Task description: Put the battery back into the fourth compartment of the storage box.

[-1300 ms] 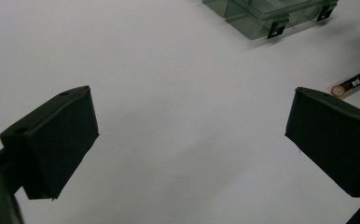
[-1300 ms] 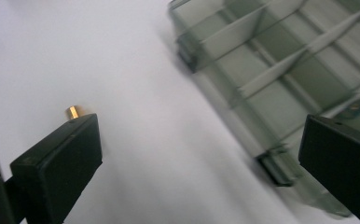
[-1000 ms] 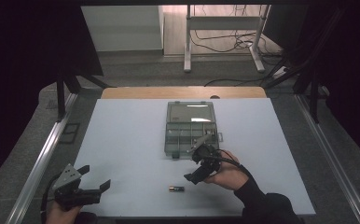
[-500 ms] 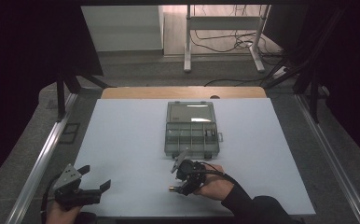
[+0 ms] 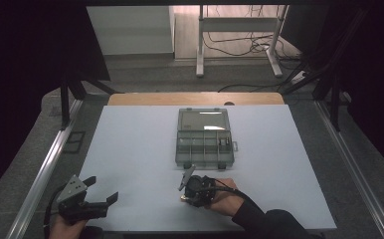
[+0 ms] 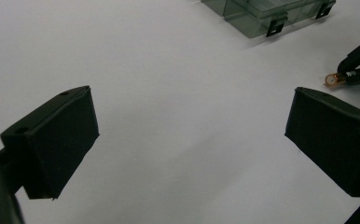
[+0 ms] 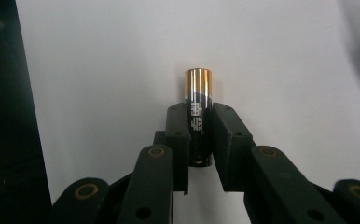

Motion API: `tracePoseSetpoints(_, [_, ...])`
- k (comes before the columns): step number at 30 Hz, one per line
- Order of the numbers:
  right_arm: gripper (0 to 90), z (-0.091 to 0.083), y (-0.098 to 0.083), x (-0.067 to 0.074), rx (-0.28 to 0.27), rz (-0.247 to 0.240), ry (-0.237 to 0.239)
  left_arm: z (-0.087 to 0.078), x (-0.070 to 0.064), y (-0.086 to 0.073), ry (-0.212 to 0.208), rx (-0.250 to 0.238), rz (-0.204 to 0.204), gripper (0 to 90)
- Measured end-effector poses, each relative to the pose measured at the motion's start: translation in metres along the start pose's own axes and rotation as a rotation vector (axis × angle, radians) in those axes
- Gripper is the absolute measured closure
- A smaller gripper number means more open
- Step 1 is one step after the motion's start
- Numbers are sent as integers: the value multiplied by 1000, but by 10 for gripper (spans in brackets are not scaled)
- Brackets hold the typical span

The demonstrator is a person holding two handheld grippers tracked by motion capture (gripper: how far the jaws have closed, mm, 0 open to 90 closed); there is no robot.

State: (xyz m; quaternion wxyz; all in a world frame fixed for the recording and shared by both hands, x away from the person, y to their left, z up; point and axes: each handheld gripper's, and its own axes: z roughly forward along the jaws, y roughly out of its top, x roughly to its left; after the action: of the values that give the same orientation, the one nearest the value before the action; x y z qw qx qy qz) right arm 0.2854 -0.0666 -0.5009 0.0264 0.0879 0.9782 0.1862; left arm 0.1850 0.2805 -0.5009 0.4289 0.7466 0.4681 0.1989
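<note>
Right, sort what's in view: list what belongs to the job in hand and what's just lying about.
In the job:
- battery, clamped between the jaws of the right gripper
- compartment box, lid open, at the middle of the table

Idle or background:
- left gripper, jaws open, holding nothing
- white table
- metal stand and cables on the floor beyond

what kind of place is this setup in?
Probably a lab or recording workshop, not a home: a bare white table edged by metal rails, dark screens at the sides, and loose cables on the floor under a metal stand.
</note>
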Motion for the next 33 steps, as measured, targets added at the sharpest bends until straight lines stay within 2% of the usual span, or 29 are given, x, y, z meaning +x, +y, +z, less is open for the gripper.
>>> tracePoseSetpoints(3, [764, -6, -1, -3, -31, 17, -2, 0, 0, 0, 0, -1, -1, 29])
tracePoseSetpoints(33, [764, -41, -13, -40, -117, 140, -79, 0, 1, 0, -3, -1, -6, 29])
